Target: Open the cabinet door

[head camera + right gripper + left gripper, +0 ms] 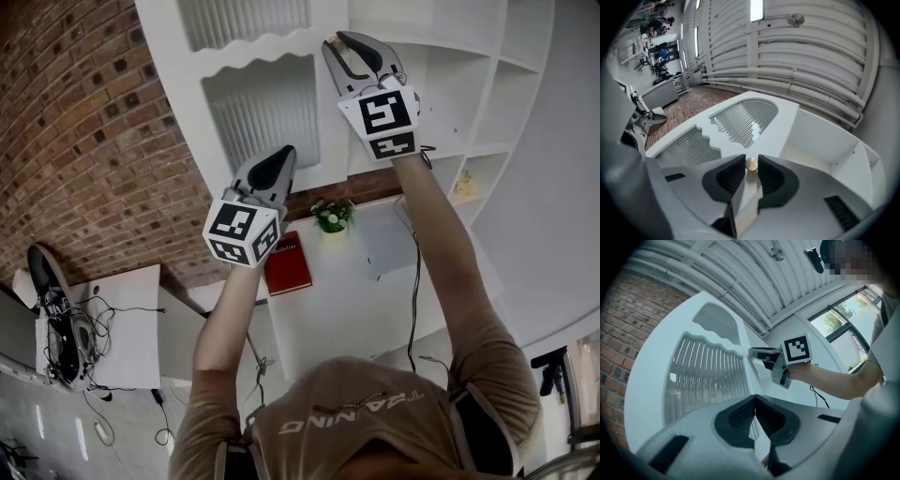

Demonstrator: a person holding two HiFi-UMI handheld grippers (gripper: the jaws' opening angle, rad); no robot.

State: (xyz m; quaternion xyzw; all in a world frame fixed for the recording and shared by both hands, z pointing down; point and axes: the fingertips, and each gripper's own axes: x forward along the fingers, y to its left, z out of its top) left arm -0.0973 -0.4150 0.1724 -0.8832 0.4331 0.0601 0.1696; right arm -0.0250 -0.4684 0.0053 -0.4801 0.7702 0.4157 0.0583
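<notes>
Right claw [751,158] is clamped on the small brass knob [751,164], folks: jaws narrowed onto it, pads touching both sides, low centre of the right gripper view. Left claw [754,399] hangs bottom centre of its own view, tips pressed together on nothing, aimed at ribbed glass.

Now the big picture. Brick wall [75,141] fills the left of the head view. Next, the tall white cabinet [450,84] sweeps across the top and right with its open shelves. Its door [328,141] sits upper centre, a white frame around two ribbed glass panes [262,117], one above the other, each with a wavy top edge. That knob rides on the door's right-hand stile, just beside an open shelf bay. Whether the door has parted from its frame at all, I can't call from these angles.

Lower centre, a white desk [375,300] carries a red book [287,264], and just right of it a small potted plant [330,216].
</notes>
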